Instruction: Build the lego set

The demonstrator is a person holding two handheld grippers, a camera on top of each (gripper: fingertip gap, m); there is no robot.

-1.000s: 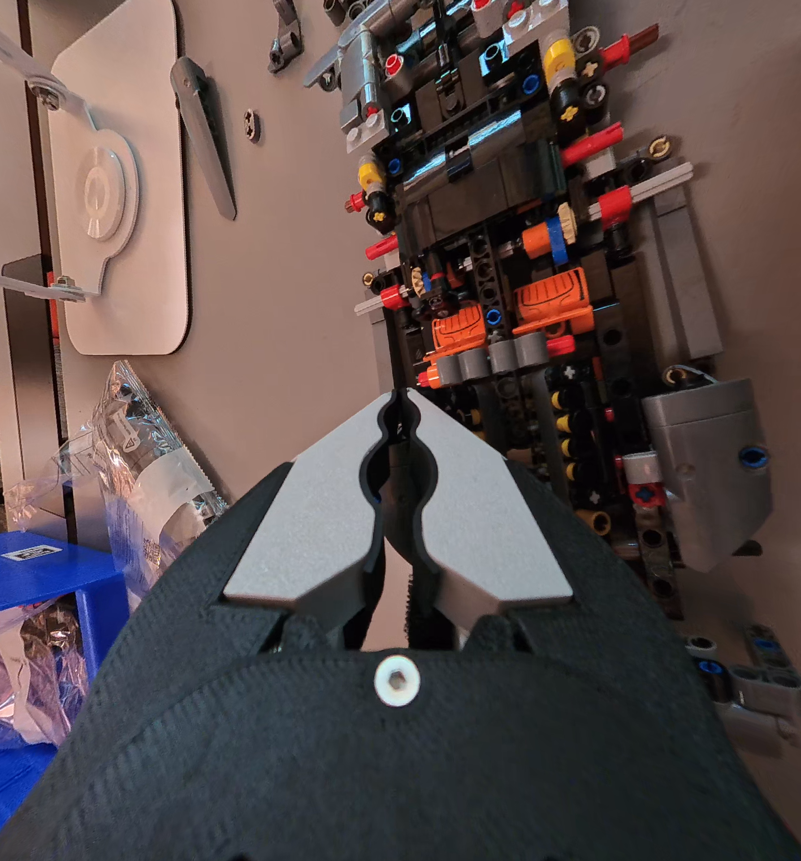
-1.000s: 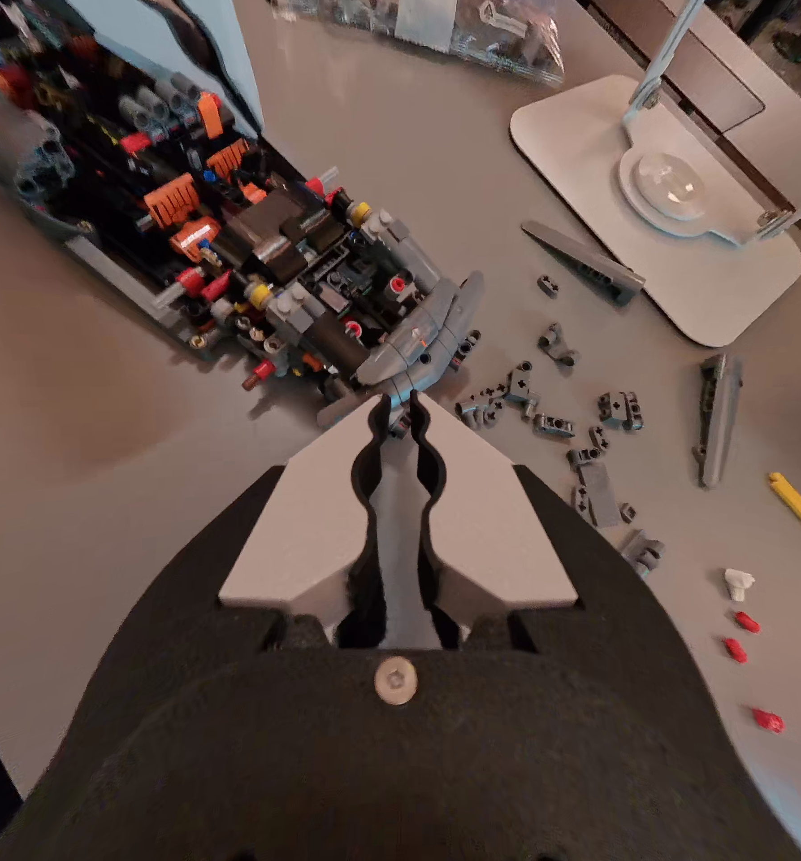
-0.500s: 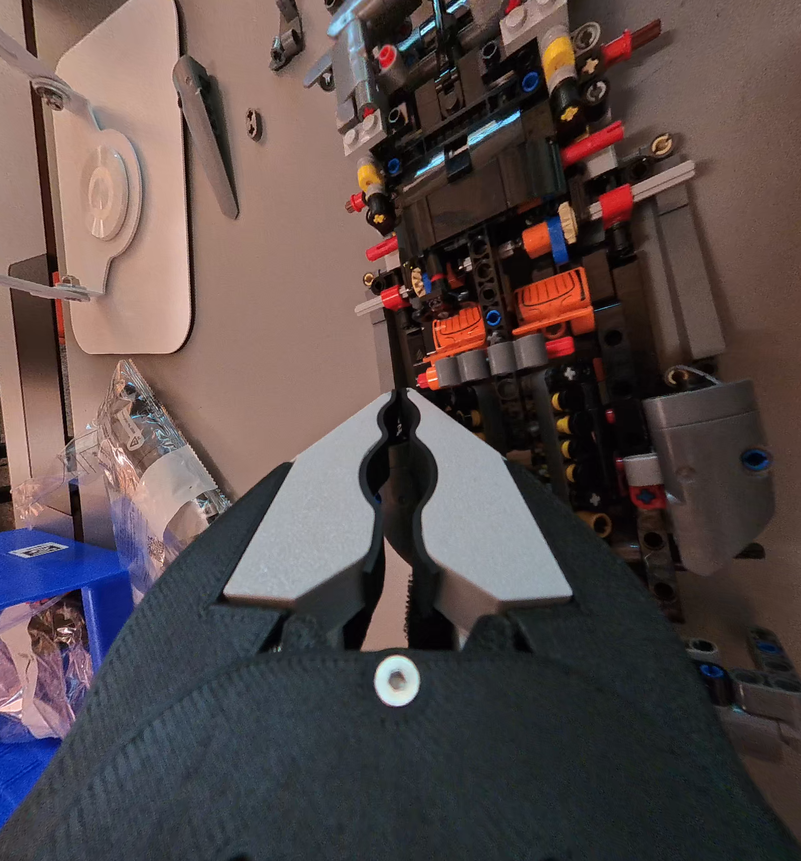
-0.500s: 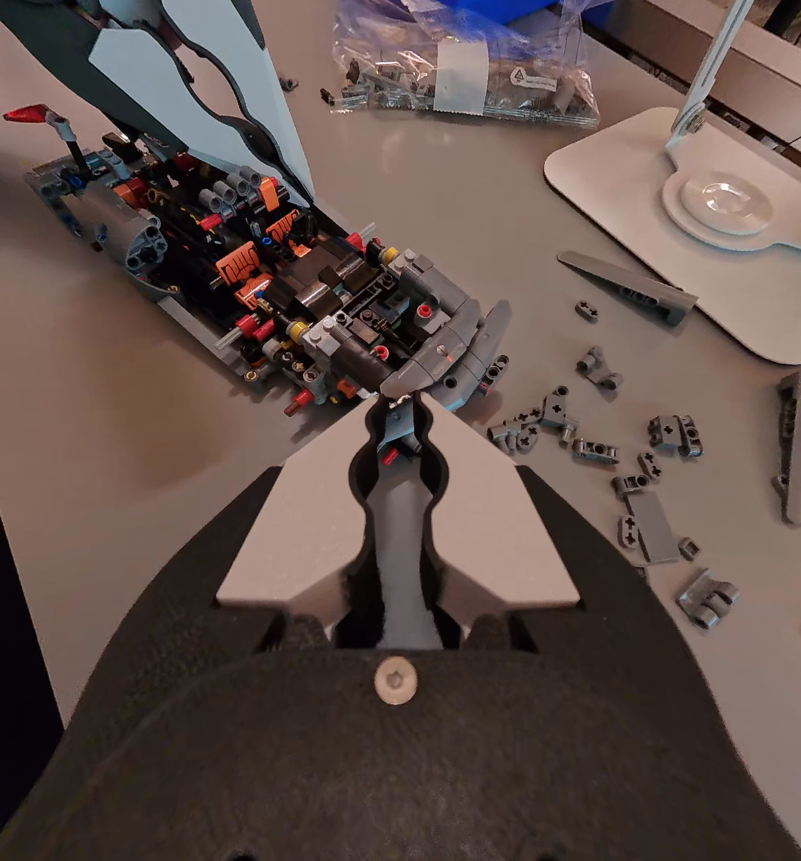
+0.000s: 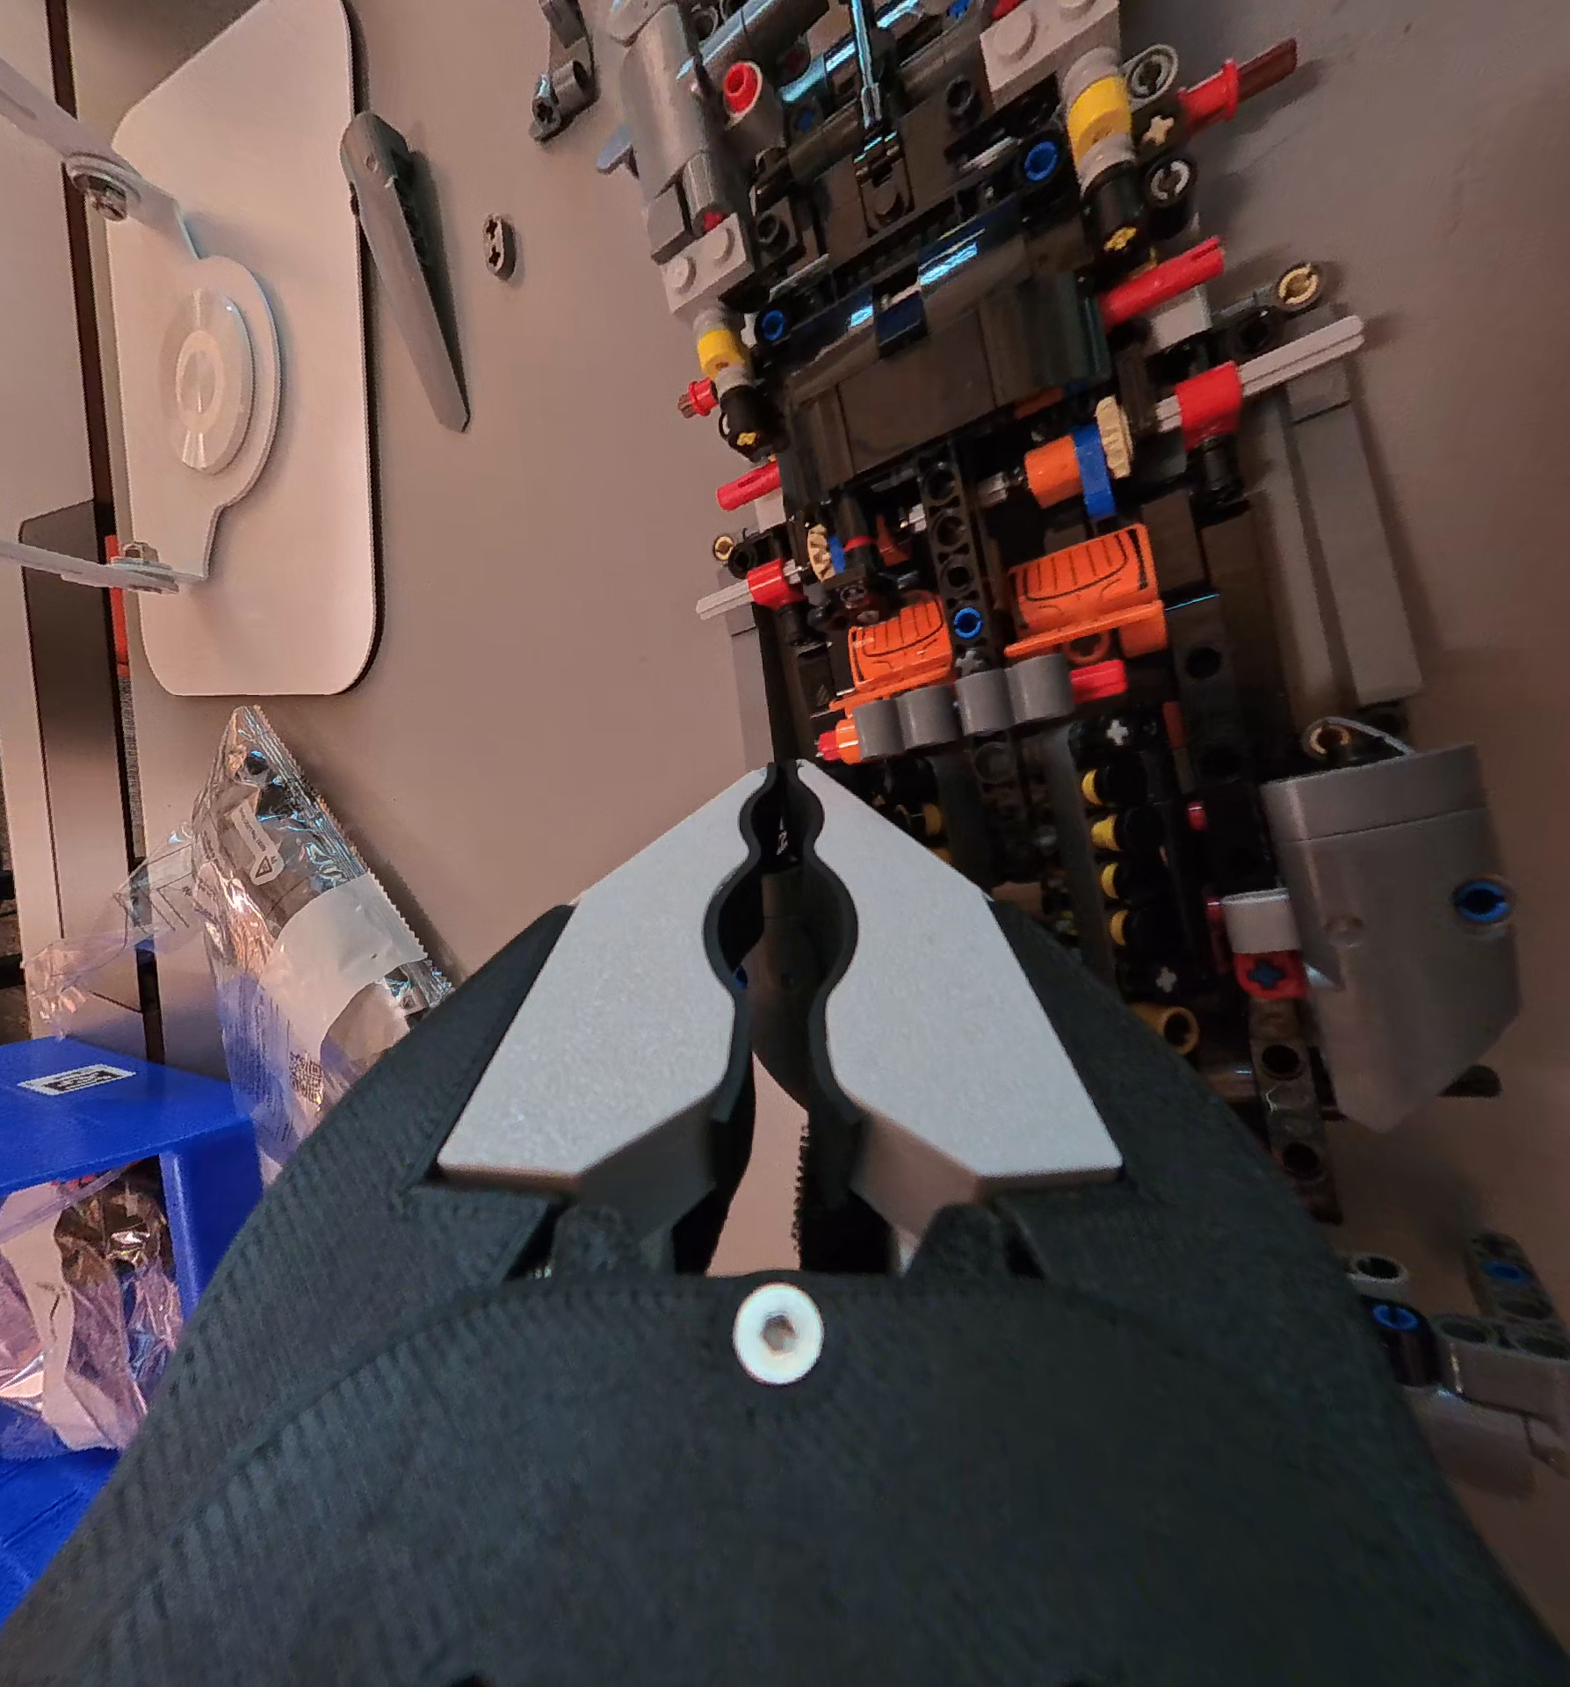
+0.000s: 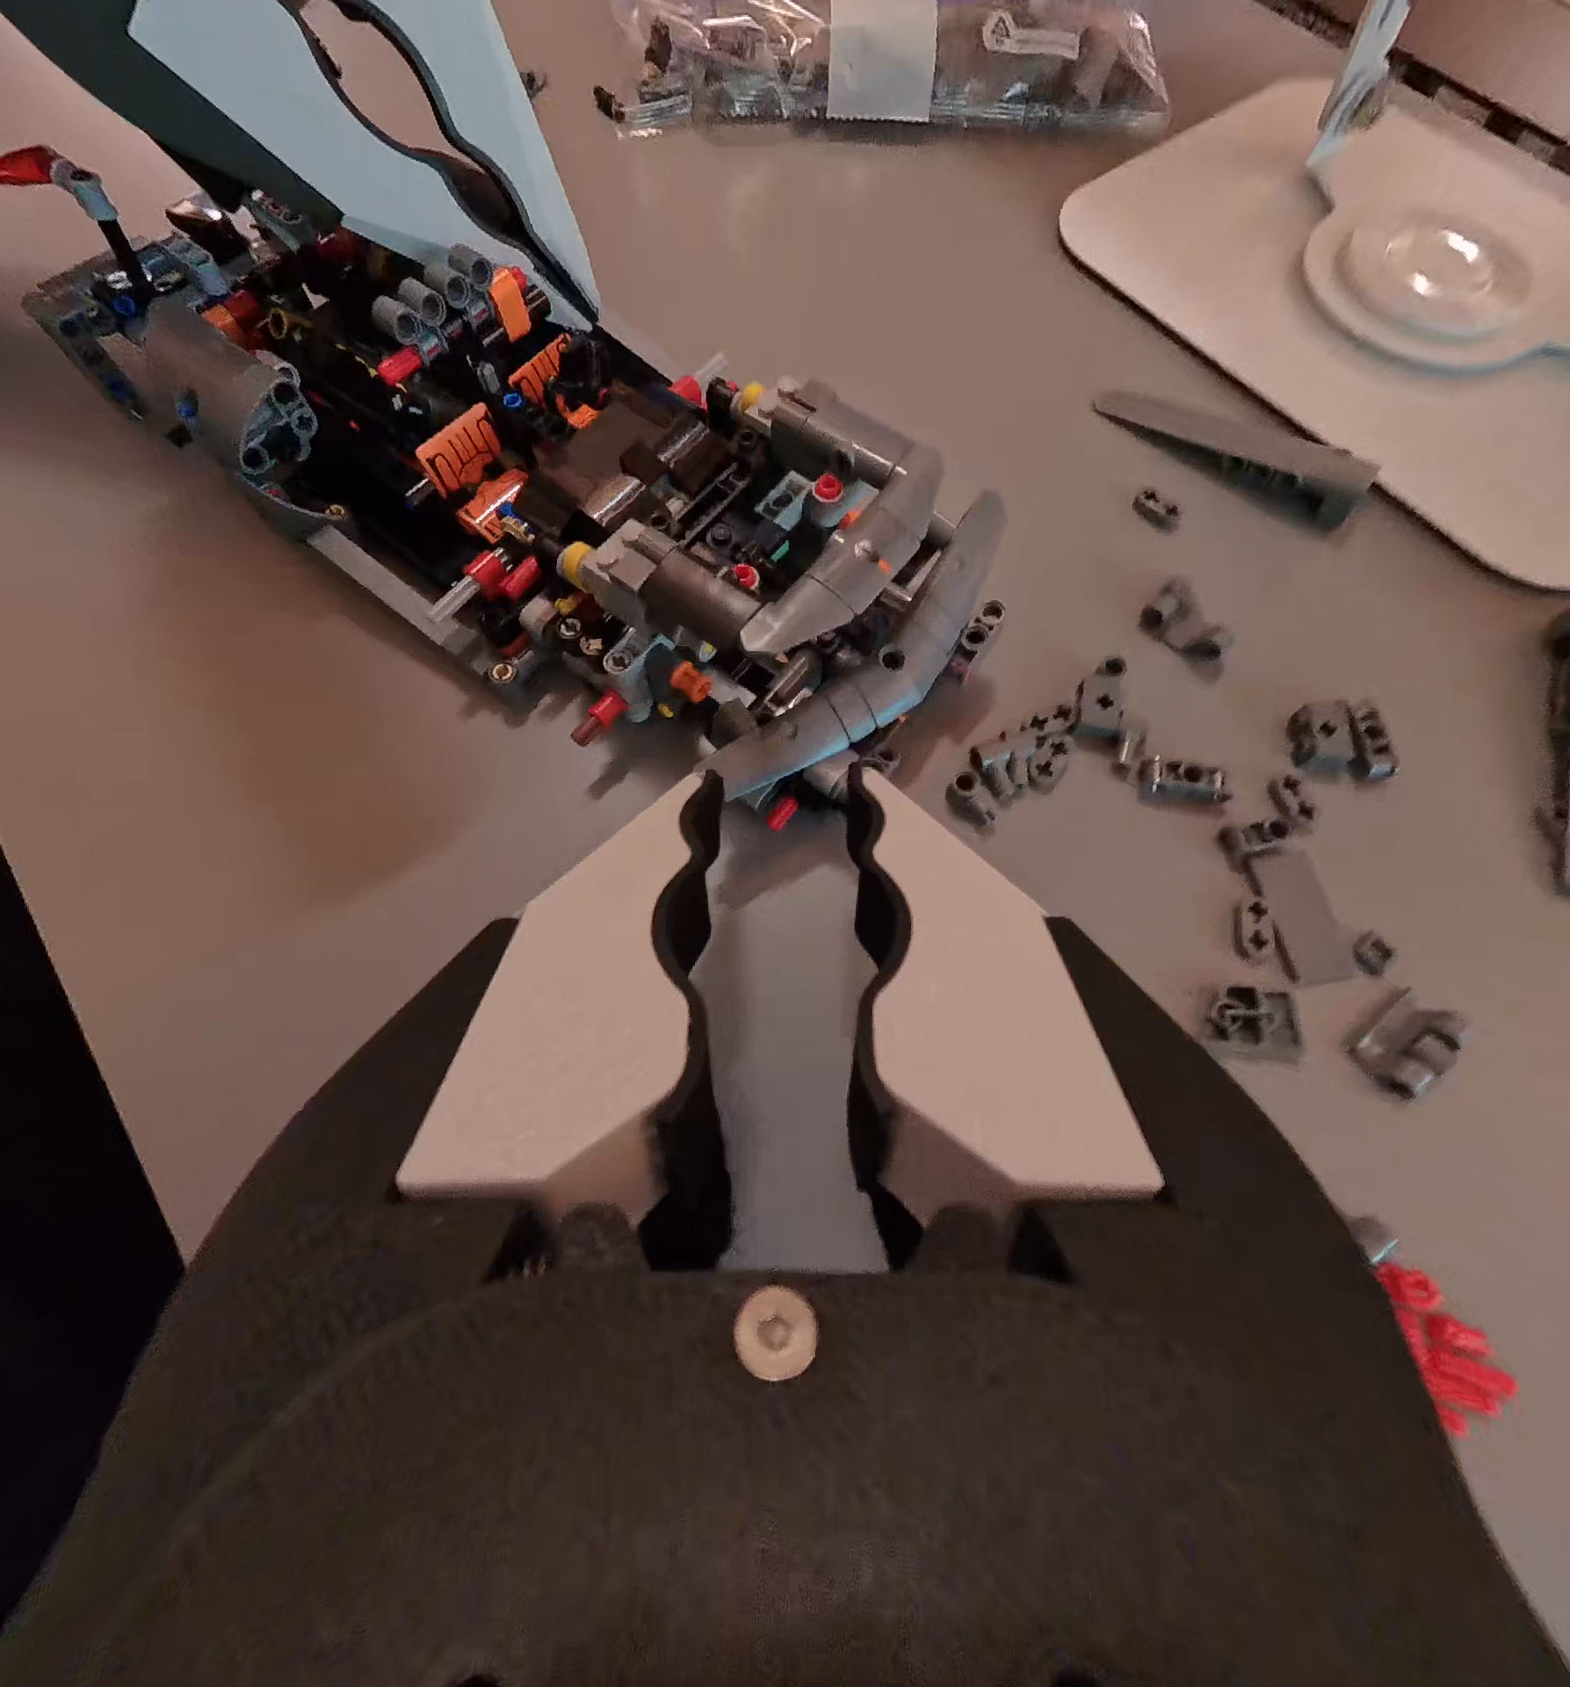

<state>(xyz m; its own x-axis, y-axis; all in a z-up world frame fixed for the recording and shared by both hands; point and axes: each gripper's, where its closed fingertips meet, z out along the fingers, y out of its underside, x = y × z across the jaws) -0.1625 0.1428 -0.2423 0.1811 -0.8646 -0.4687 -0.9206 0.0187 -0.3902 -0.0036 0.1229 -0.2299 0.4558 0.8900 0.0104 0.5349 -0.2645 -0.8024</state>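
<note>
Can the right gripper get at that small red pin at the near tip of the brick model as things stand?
Probably yes: right gripper has open jaws, the red pin lies just ahead between them, bare table around. The grey nose panel crowds it.

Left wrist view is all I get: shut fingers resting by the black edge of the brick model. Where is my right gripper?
Observer: The right gripper is open at the model's grey nose end, gripping nothing.
Operator: What's nearest its tips?
Observer: A curved grey panel with a small red pin under it.
Operator: Loose parts nearby?
Observer: Small grey connectors lie scattered on the table to its right.
</note>
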